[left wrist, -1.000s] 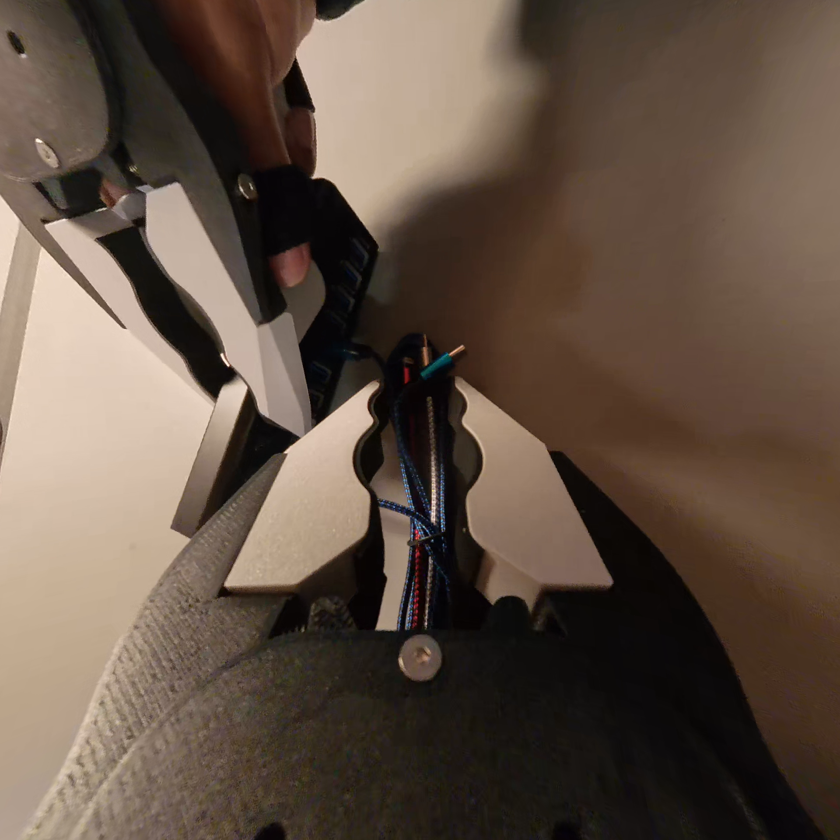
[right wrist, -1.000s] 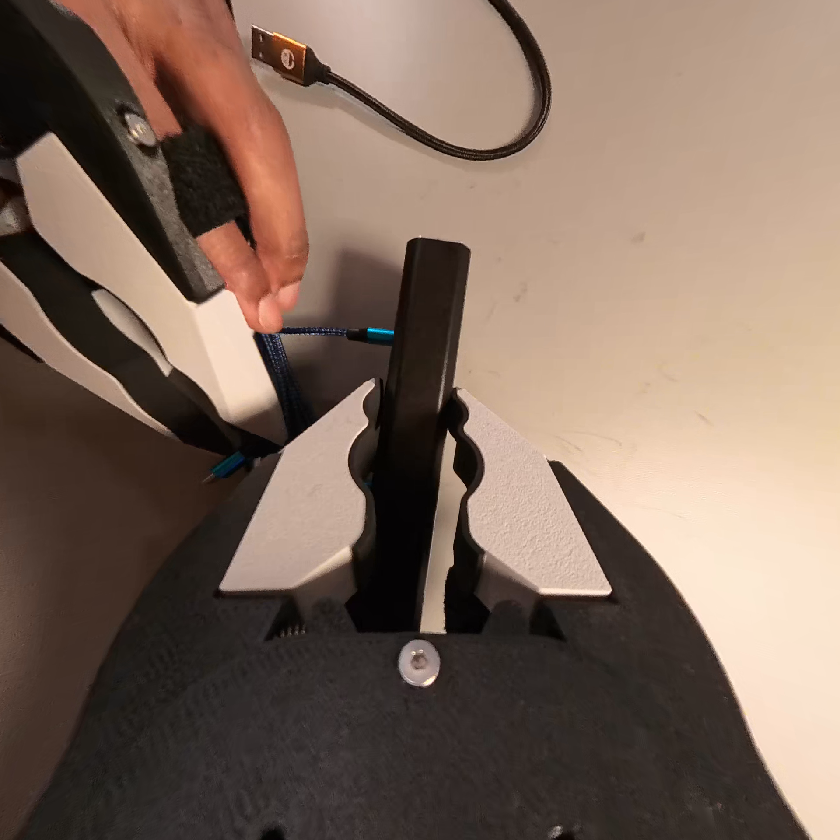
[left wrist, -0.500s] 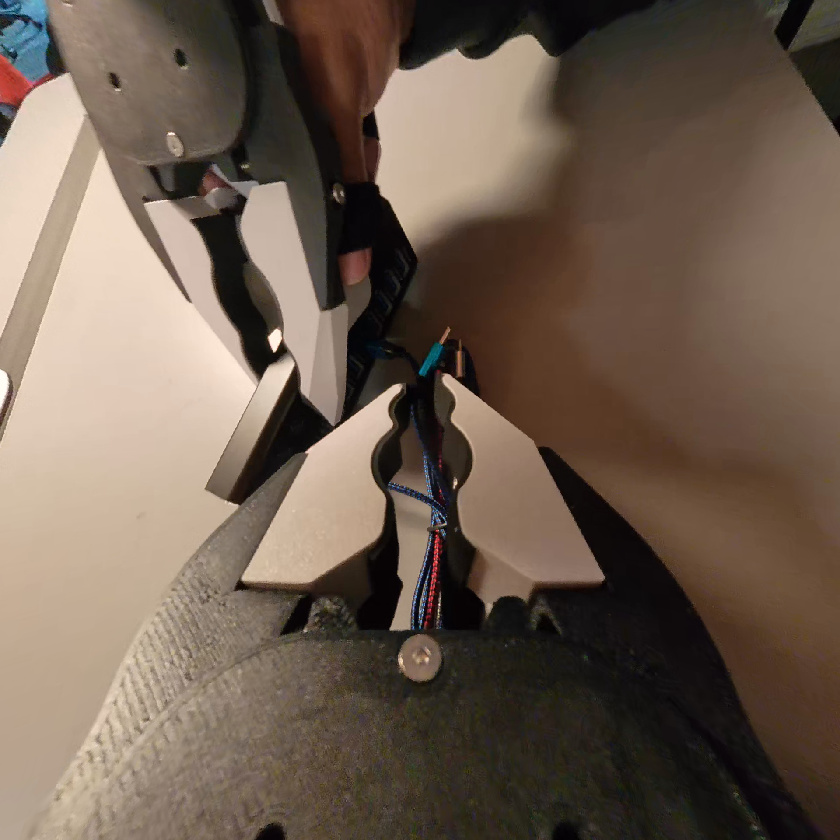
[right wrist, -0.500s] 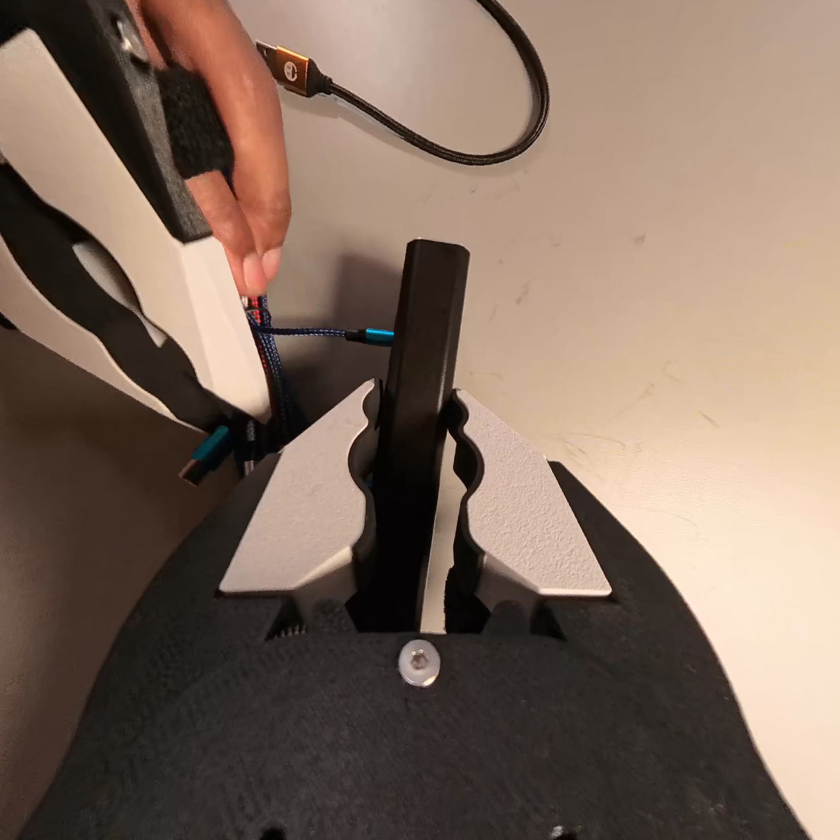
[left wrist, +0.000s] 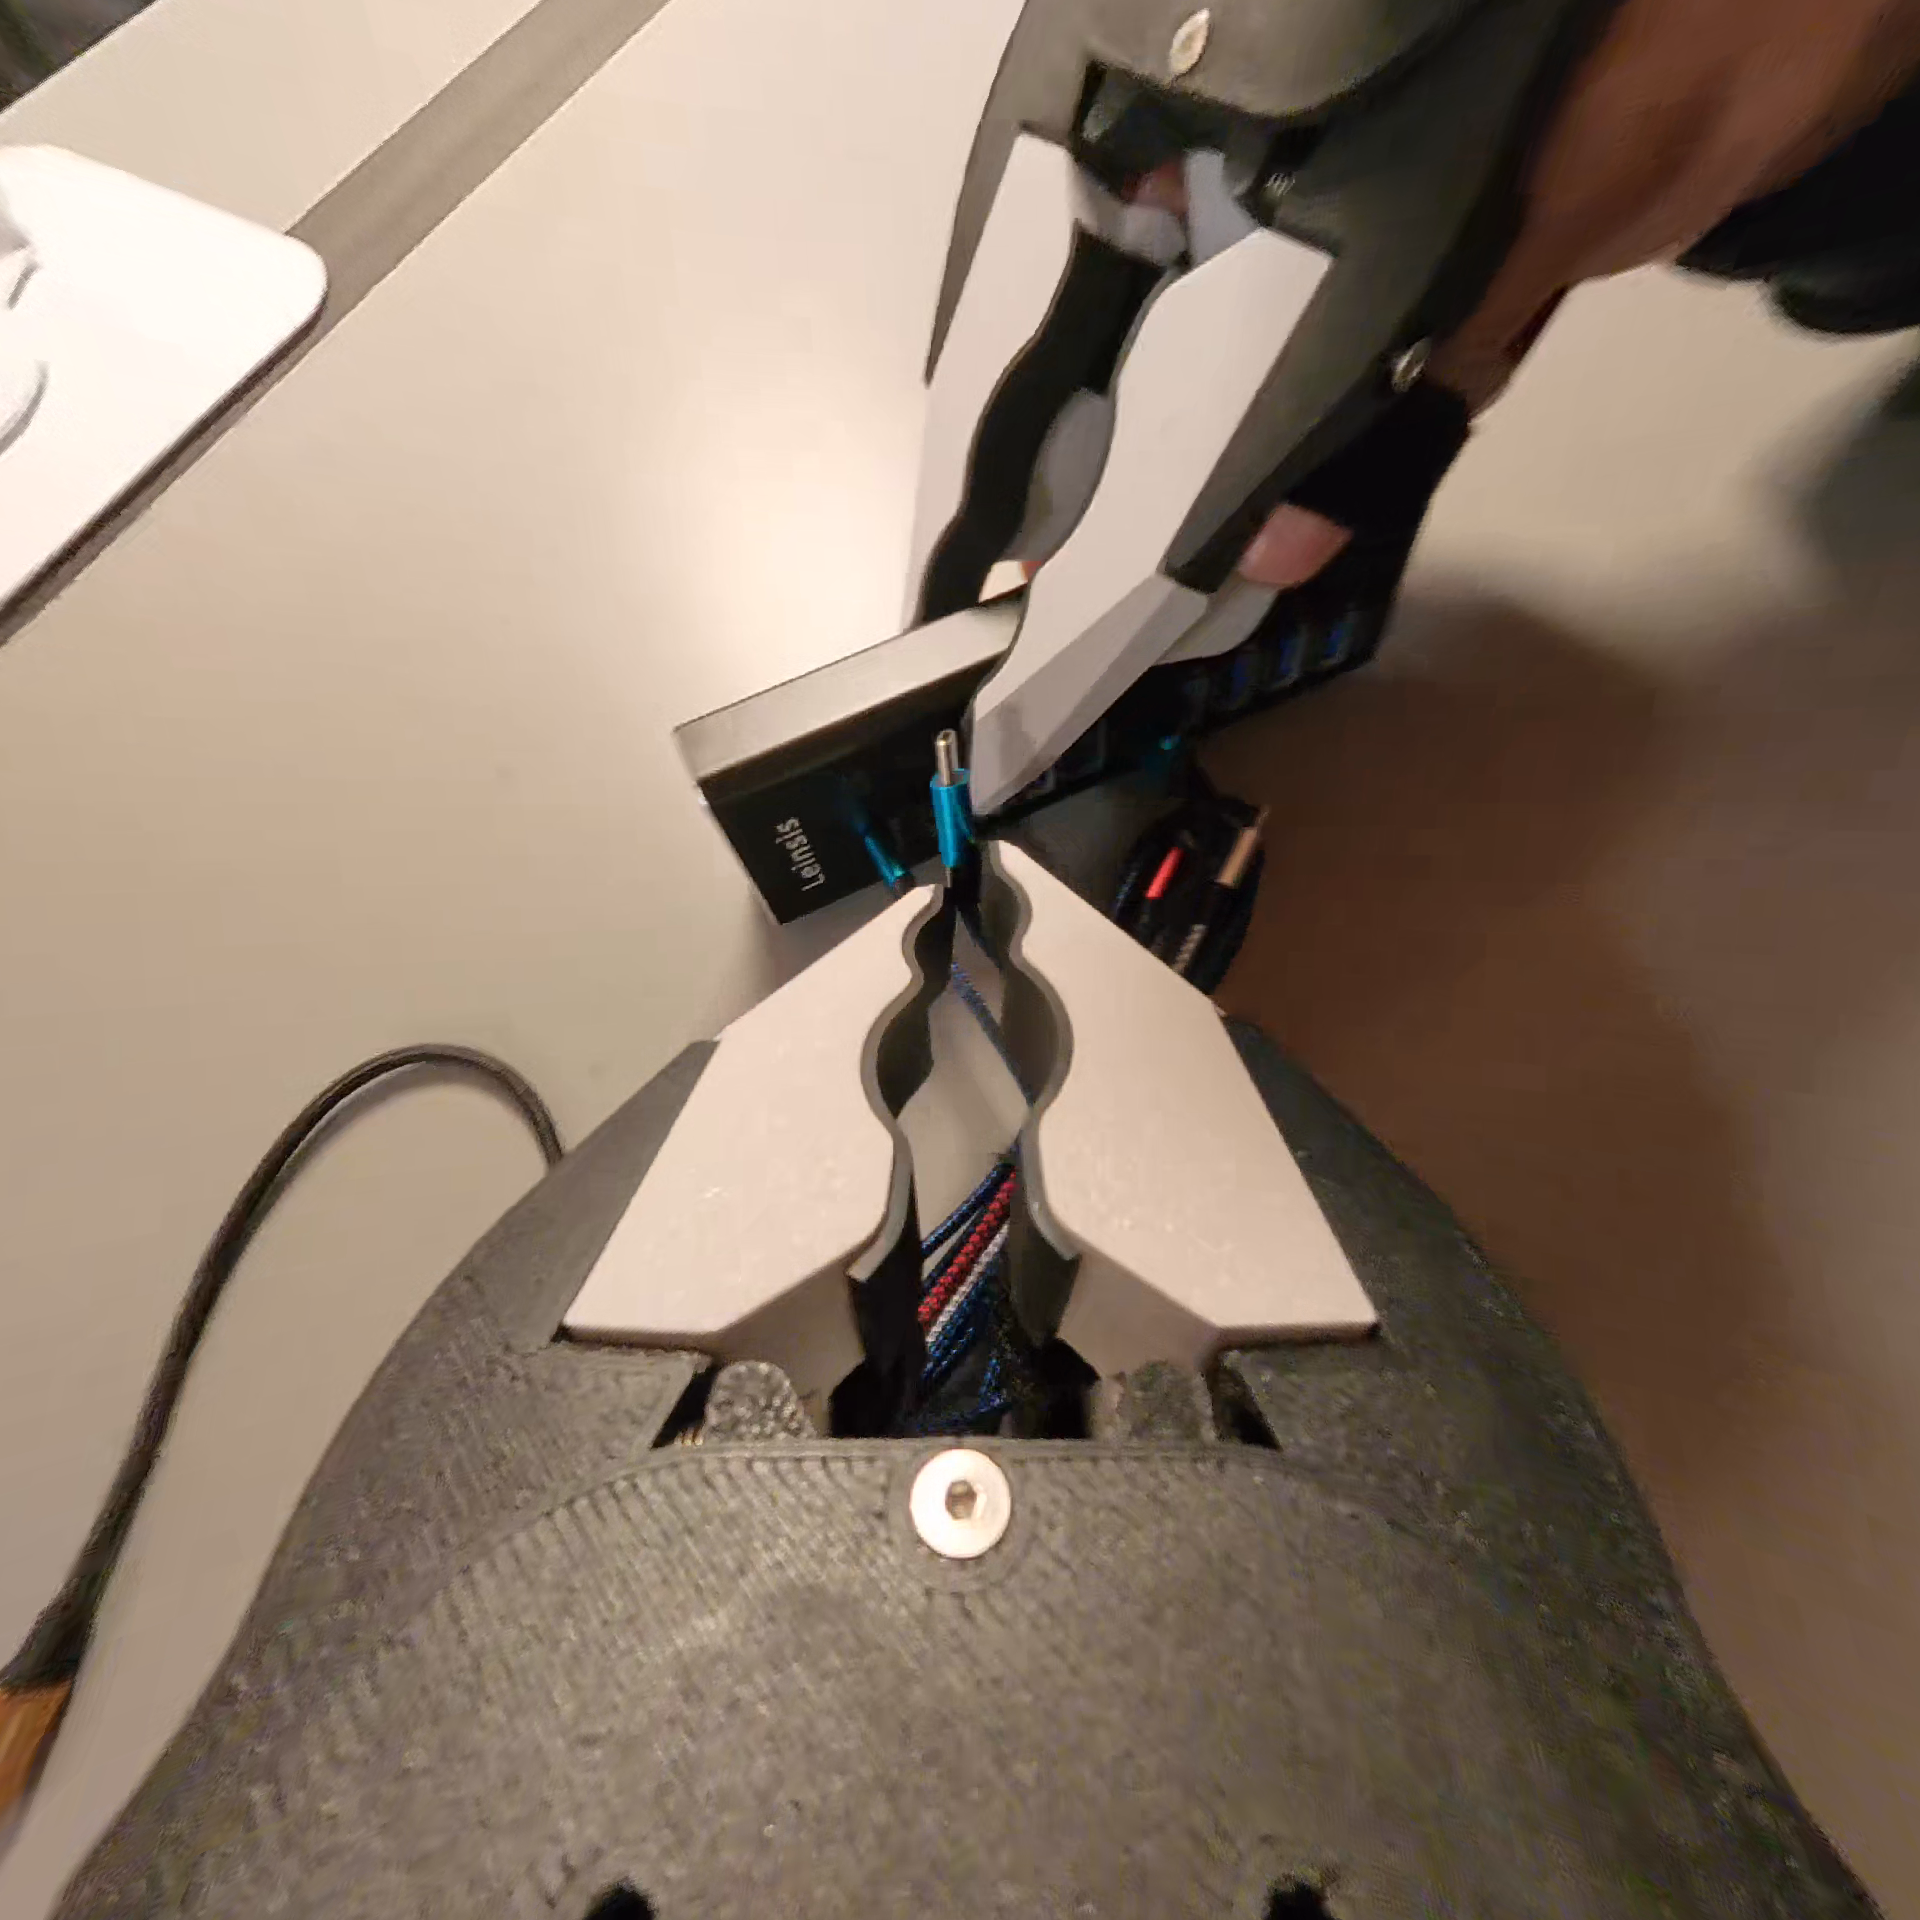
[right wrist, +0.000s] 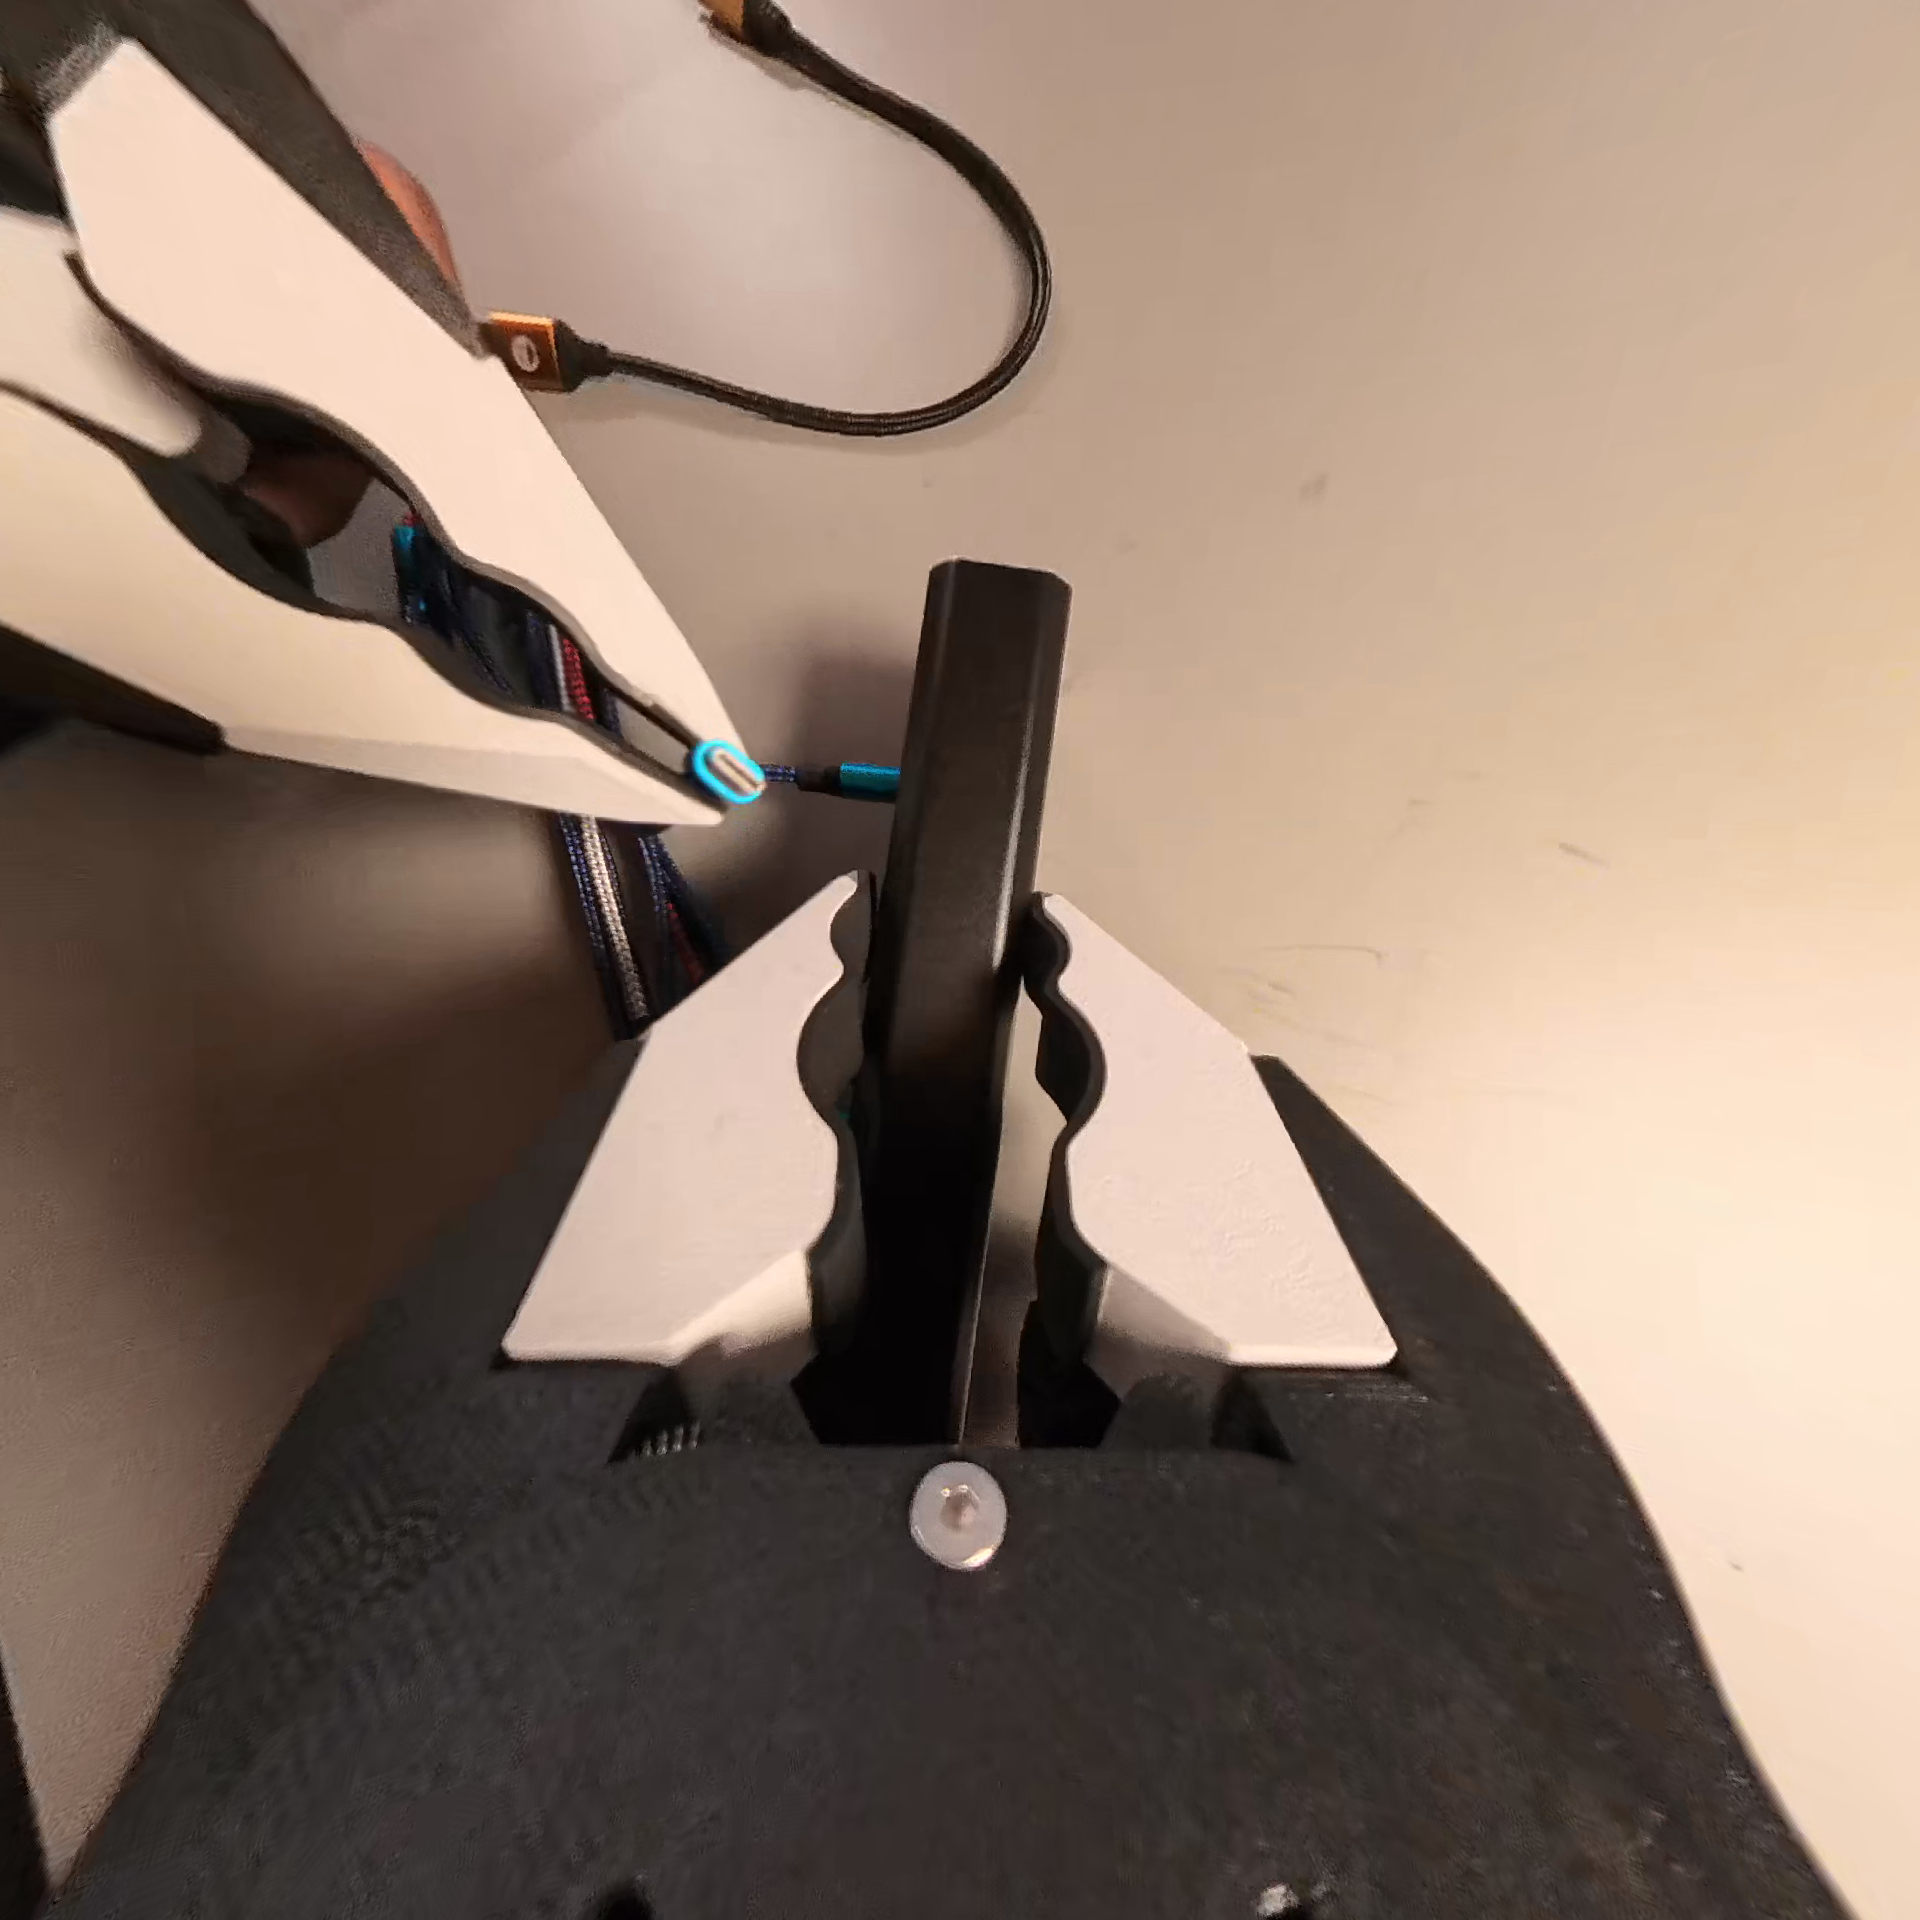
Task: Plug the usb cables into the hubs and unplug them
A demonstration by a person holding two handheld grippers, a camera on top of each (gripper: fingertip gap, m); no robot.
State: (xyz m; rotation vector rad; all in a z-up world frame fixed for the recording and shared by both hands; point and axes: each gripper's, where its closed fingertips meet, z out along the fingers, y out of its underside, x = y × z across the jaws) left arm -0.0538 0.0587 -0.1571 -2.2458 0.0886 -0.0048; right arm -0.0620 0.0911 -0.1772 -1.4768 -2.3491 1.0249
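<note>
**Free blue plug at the hub's face**

Leftmost on the pale tabletop [left wrist: 436, 582] sits a white rounded slab [left wrist: 114, 332], then a loose black braided cable [right wrist: 883, 405] with a gold plug. At centre, the left claw [left wrist: 961, 904] pinches a blue-sleeved braided usb cable [left wrist: 948, 821] just behind its plug, tip free beside the hub. Rightward, the right claw [right wrist: 951, 904] clamps the slim black hub [right wrist: 982, 790] edge-up, another blue plug [right wrist: 868, 777] seated in it. I judge a slanted approach could miss the port; the right claw's finger and the bundled braided cords [left wrist: 1184, 914] crowd that face.
</note>
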